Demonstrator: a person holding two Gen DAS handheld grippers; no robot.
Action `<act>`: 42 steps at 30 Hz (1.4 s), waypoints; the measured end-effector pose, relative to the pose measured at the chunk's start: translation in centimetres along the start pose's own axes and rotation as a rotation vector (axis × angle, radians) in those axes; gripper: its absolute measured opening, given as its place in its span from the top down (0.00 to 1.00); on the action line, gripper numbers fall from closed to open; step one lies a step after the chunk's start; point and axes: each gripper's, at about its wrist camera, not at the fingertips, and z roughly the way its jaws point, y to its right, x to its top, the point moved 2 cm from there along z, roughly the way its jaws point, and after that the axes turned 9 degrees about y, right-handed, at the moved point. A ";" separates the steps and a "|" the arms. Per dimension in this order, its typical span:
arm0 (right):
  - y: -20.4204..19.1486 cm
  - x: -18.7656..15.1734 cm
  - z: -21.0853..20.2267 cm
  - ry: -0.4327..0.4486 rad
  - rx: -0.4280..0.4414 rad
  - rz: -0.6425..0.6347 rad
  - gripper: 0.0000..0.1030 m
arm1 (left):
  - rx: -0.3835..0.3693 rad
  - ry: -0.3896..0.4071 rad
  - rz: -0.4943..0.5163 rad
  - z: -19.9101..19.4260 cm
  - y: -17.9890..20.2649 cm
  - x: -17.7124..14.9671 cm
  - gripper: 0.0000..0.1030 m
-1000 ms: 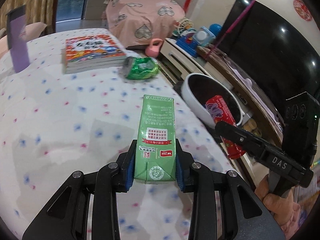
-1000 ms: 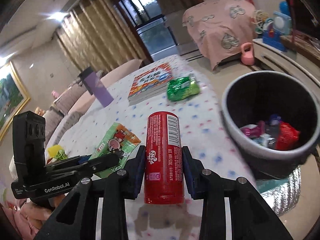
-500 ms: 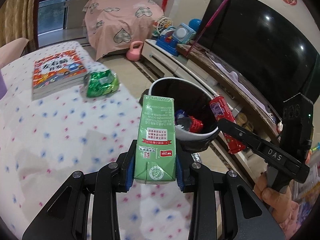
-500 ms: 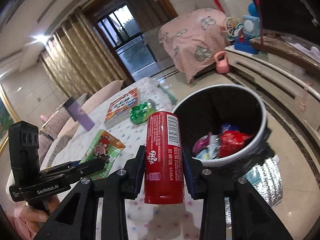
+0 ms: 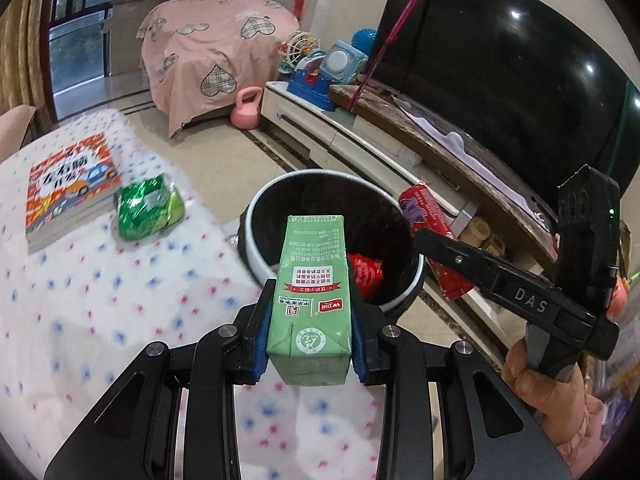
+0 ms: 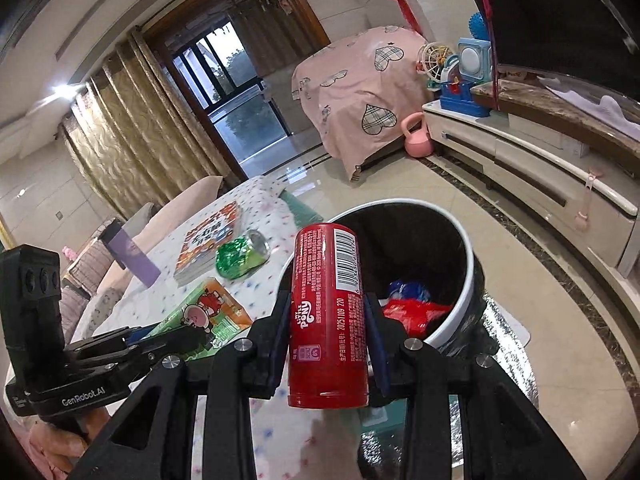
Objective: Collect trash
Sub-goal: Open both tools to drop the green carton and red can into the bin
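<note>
My left gripper (image 5: 310, 320) is shut on a green drink carton (image 5: 312, 292), held in the air with its far end over the near rim of the black, white-rimmed trash bin (image 5: 256, 248). My right gripper (image 6: 328, 340) is shut on a red can (image 6: 326, 312), held beside the bin (image 6: 464, 280), which holds red and blue wrappers. The right gripper with its can (image 5: 432, 236) also shows at the bin's right in the left wrist view. A crumpled green can (image 5: 148, 206) lies on the dotted tablecloth.
A book (image 5: 68, 188) lies on the table (image 5: 100, 300) beside the green can. A purple box (image 6: 132, 256) stands further back. A TV bench (image 5: 360, 136) with toys, a pink kettlebell (image 5: 248, 108) and a covered sofa (image 5: 208, 56) are beyond the bin.
Both grippers have moved off the table toward the bin with their loads. The bin now lies directly ahead of the carton and the can.
</note>
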 end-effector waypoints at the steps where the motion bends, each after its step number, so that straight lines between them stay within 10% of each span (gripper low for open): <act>1: 0.2 0.2 0.2 0.002 -0.002 0.001 0.66 | 0.001 0.002 0.008 0.2 0.3 0.3 0.71; 42: 4.4 1.7 6.1 -0.097 -0.103 -0.004 0.66 | 0.019 -0.055 0.017 7.2 0.7 2.0 0.71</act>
